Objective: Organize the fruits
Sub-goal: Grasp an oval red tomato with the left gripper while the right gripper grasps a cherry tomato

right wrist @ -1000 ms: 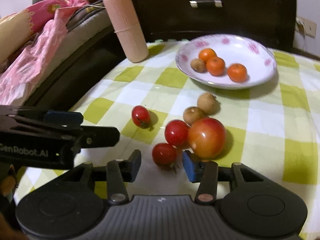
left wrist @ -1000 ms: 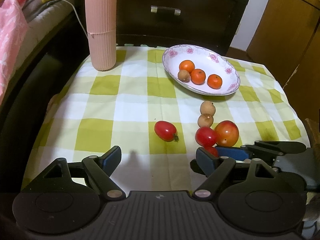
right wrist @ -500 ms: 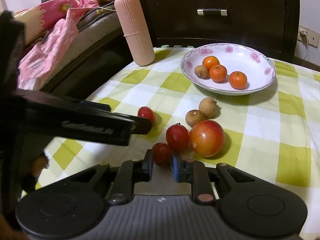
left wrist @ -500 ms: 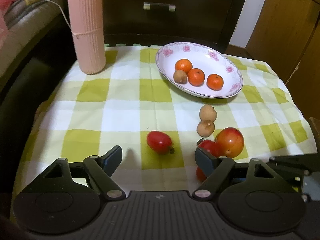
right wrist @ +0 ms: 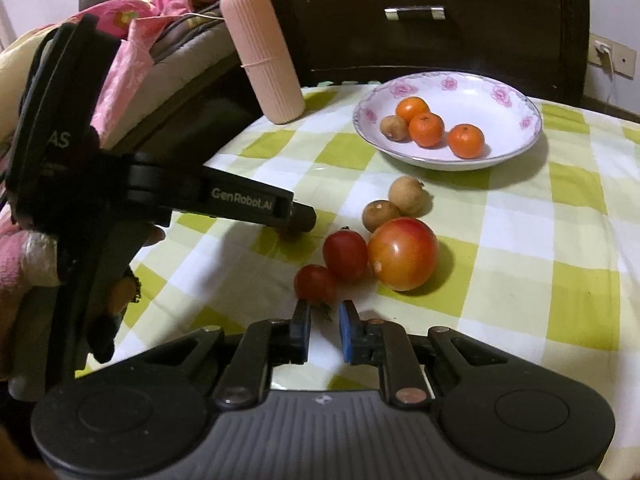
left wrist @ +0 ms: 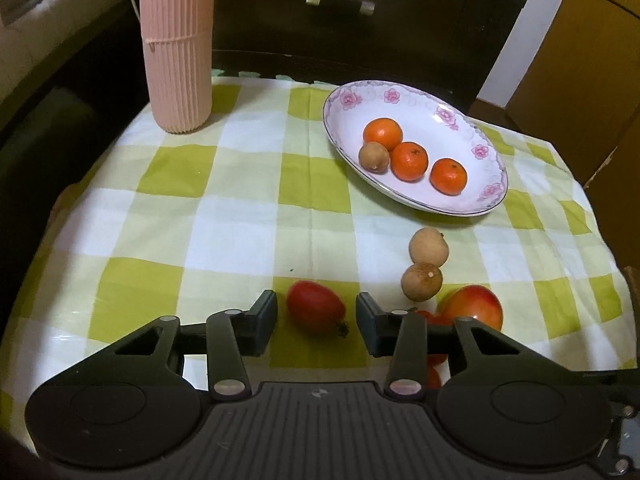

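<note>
An oval red tomato (left wrist: 316, 312) lies on the checked cloth between the fingers of my left gripper (left wrist: 316, 320). Its jaws are closing, and a thin gap still shows on each side of the fruit. My right gripper (right wrist: 325, 312) is shut on the stem end of a small red tomato (right wrist: 316, 282), pinched at the very tips. That tomato touches a second red tomato (right wrist: 345, 254), which lies beside a large red-yellow tomato (right wrist: 402, 254). Two brown longans (right wrist: 406, 196) lie behind them. The flowered white plate (left wrist: 420, 116) holds three oranges (left wrist: 409, 161) and a longan (left wrist: 374, 157).
A tall ribbed pink cylinder (left wrist: 178, 48) stands at the cloth's far left corner. Behind the table is a dark drawer cabinet (left wrist: 360, 20). Bedding (right wrist: 120, 60) lies to the left. In the right wrist view the left gripper's fingers (right wrist: 296, 216) cross low over the cloth's left side.
My left gripper came forward and down over the oval tomato and narrowed its jaws around it. My right gripper closed on the small tomato and has since stayed put.
</note>
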### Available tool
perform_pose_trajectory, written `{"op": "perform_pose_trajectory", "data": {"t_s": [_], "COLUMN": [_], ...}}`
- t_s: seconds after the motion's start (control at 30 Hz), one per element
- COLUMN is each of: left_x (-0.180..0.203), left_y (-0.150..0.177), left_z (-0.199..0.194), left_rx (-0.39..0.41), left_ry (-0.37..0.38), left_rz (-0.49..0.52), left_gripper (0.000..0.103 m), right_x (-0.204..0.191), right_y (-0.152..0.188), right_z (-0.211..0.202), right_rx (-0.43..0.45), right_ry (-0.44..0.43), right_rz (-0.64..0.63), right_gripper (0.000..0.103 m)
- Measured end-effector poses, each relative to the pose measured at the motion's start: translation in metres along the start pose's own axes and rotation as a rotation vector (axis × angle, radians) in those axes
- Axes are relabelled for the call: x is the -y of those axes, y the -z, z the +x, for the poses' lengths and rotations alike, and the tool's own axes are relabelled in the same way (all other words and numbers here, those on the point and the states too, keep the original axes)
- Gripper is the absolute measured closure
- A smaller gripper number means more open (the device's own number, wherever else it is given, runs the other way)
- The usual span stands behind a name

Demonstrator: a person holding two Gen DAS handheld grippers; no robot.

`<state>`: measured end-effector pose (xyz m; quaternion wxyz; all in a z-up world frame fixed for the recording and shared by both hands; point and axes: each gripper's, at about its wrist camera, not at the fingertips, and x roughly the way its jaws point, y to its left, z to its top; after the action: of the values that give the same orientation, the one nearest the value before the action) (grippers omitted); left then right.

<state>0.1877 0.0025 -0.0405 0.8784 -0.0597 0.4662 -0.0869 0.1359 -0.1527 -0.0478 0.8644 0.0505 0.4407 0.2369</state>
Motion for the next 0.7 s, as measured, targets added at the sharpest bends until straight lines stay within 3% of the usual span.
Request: {"op": "perform_pose_trajectory", "data": {"t_s": [0.2,0.4,0.5,0.7], "left_x": [0.001,-0.001,-0.003,0.002], "left_y": [-0.001,0.0,0.0,0.003], "left_z": [0.005,0.004,0.002,-0.001], "left_rx": [0.007,0.013,0.013,0.019], "left_ry": [-0.007,-0.019,-0.01,-0.02], "left_rz": [-0.001,0.006,-0.001,0.033], "left_gripper": [0.049,0.056,0.061,0.063], "right_x": [-0.003,-0.015,-0.017,-0.016], "right_y": [-0.008,-0.007,-0.007,-0.007], "right_z": [0.007,0.02,0.02,0.013], "right_rx": [0.018,0.017,0.017,0.025], "right_ry": [-0.021,0.007,0.047,0.033], "right_rz": [0.005,-0.057,-0.073,-0.064], "right_gripper": [0.056,0.058,0.071,0.071]}}
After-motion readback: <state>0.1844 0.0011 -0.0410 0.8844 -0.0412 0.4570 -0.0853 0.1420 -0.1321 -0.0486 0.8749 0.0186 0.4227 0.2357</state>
